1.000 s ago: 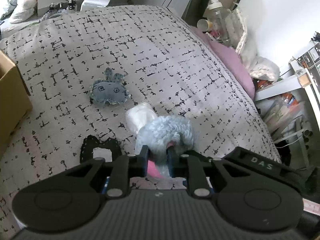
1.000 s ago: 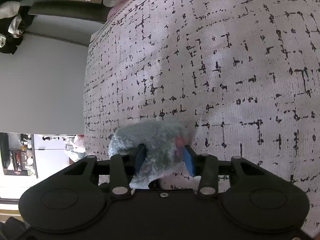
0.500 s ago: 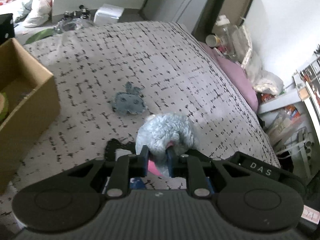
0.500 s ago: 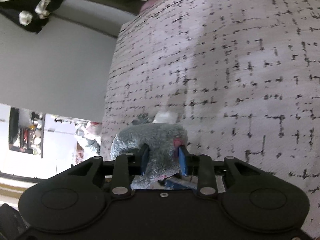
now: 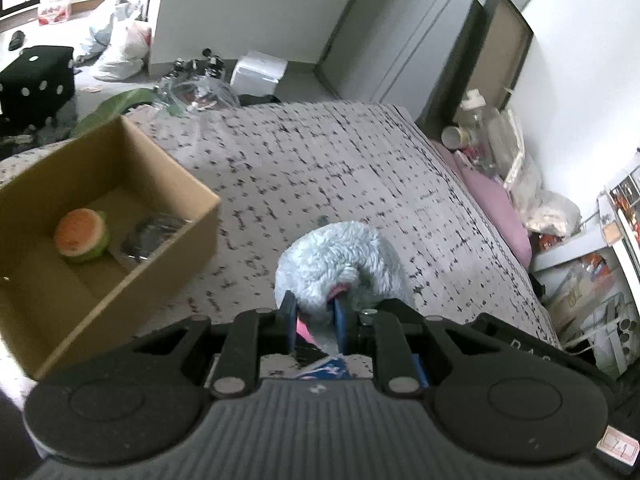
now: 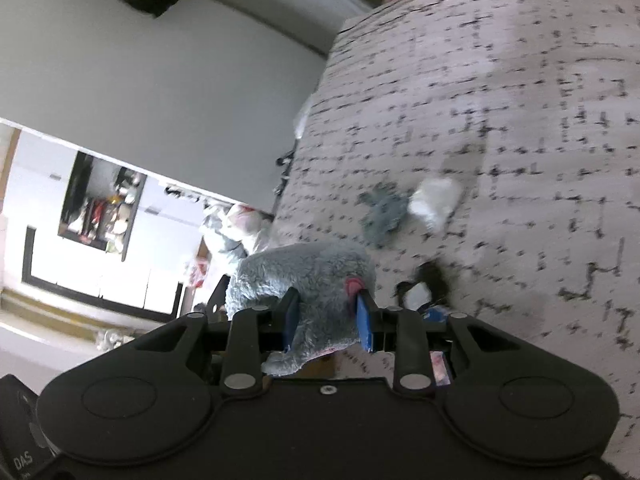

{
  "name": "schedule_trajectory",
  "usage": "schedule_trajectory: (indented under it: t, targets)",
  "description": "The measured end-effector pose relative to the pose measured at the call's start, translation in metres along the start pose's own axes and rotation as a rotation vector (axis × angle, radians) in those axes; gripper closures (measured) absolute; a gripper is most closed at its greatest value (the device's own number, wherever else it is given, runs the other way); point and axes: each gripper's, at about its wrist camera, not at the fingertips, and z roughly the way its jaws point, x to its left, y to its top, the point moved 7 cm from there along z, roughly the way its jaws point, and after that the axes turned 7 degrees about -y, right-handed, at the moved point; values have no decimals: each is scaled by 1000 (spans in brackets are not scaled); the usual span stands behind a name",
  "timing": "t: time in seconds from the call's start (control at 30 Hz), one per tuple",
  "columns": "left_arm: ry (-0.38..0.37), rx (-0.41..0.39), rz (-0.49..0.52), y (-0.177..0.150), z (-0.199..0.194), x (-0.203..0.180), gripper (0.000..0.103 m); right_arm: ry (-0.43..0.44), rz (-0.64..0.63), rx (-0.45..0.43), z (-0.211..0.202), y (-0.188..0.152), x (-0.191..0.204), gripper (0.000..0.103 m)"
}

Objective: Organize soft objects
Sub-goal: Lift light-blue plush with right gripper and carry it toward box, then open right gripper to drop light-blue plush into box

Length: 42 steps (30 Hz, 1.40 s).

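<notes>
A fluffy grey plush toy (image 5: 336, 260) with a pink spot is held by both grippers above the patterned bed. My left gripper (image 5: 313, 312) is shut on its lower part. My right gripper (image 6: 326, 312) is shut on the same plush (image 6: 304, 276), seen from the other side. An open cardboard box (image 5: 188, 184) sits on the bed to the left, with a burger-shaped plush (image 5: 80, 236) and a dark item inside. On the bed, the right wrist view shows a flat grey plush (image 6: 384, 212), a white soft object (image 6: 434, 200) and a black-and-white item (image 6: 420, 284).
The bedspread (image 5: 320, 168) runs far ahead. A pink pillow (image 5: 496, 208) and bottles (image 5: 476, 120) lie at the bed's right edge. Shelves with clutter (image 5: 600, 264) stand on the right. Bags and a black cube (image 5: 36, 80) sit on the floor beyond the bed.
Both grippers have lifted the grey plush off the bed and swung left. The cardboard box has come fully into the left wrist view. The other soft objects now lie further below.
</notes>
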Motion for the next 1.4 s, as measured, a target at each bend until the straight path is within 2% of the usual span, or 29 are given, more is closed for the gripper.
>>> schedule_trajectory:
  t: [0.6,0.8,1.4]
  targets:
    - [45,-70,-91,15,-50,67,85,82,-160,50,23,-49,60,73]
    - [52,-88,-105,19,-61,89,85,91,-250,27,27,-71,84,73]
    - [59,-84,-207,24,-81,164,85,89,-393,59,55,-124,127,71]
